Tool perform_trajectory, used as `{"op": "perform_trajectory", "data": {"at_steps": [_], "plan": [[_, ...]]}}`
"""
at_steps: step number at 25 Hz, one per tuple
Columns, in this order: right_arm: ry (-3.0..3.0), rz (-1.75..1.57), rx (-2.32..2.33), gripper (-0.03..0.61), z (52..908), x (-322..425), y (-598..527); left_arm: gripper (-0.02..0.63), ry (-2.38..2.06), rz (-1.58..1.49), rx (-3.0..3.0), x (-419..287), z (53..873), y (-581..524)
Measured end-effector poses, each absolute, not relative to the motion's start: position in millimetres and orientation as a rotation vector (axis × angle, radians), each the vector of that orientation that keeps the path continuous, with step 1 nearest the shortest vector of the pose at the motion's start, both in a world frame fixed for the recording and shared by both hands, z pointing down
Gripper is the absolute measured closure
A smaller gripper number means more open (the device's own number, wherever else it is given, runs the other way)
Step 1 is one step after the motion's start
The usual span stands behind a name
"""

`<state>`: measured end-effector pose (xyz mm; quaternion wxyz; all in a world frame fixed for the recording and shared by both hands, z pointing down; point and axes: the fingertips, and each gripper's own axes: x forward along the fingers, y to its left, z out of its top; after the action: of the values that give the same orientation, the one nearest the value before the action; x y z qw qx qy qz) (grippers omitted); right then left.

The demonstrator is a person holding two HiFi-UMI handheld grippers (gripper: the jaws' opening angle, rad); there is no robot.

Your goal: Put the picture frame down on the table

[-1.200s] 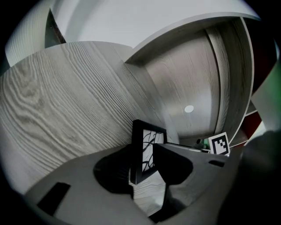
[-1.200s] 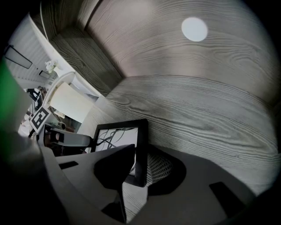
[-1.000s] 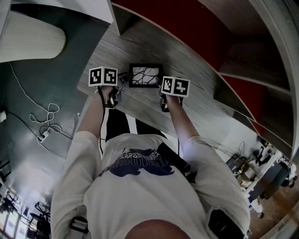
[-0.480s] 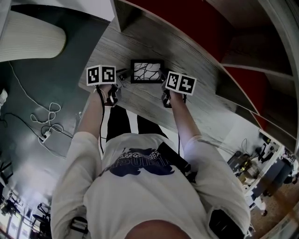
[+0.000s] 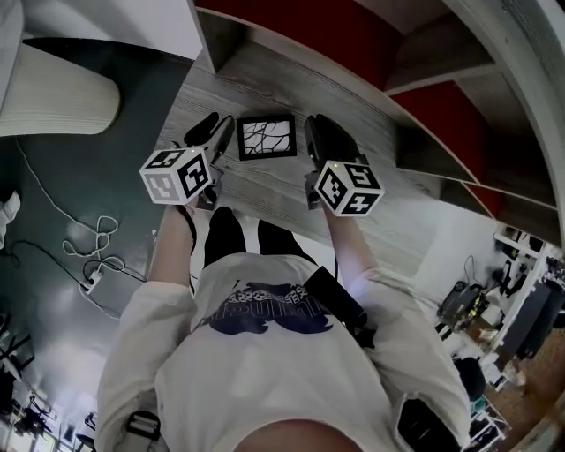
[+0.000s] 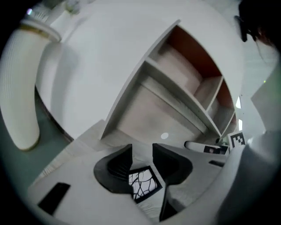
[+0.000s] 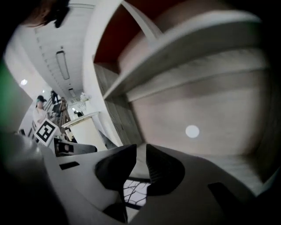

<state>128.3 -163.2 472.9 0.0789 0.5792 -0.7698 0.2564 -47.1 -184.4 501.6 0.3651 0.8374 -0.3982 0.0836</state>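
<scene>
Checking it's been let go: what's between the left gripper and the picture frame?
Nothing but bare wooden table. The head view shows the left gripper, jaws apart and empty, beside the picture frame, not touching it.

A pale wood-grain surface [image 5: 265,190] stands against a shelf unit [image 5: 437,66] of the same wood, which has a dark red back panel [image 5: 300,22]. Left of the surface is dark grey-green floor [image 5: 115,177], where a white cable [image 5: 88,263] lies in loops. Further left is a ribbed cream panel [image 5: 53,88].
</scene>
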Motion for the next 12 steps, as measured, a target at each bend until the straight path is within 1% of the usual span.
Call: {"op": "perform_trajectory", "data": {"at_steps": [5,6,7,8,12], "plan": [[-2.368,0.329,1.84,0.524,402,135,-146,0.487,-1.165,0.225,2.514,-37,419,-170],[-2.376,0.268,1.852,0.526,391,135,-142,0.513,-1.223,0.229,2.573,-38,405,-167],[-2.38,0.214,1.861,0.532,381,134,-138,0.558,-1.286,0.234,2.623,-40,391,-164],[-2.382,0.164,1.868,0.538,373,134,-134,0.578,-1.348,0.242,2.665,-42,379,-162],[-2.382,0.027,1.889,0.546,351,139,-125,0.603,-1.539,0.192,2.804,-41,340,-153]]}}
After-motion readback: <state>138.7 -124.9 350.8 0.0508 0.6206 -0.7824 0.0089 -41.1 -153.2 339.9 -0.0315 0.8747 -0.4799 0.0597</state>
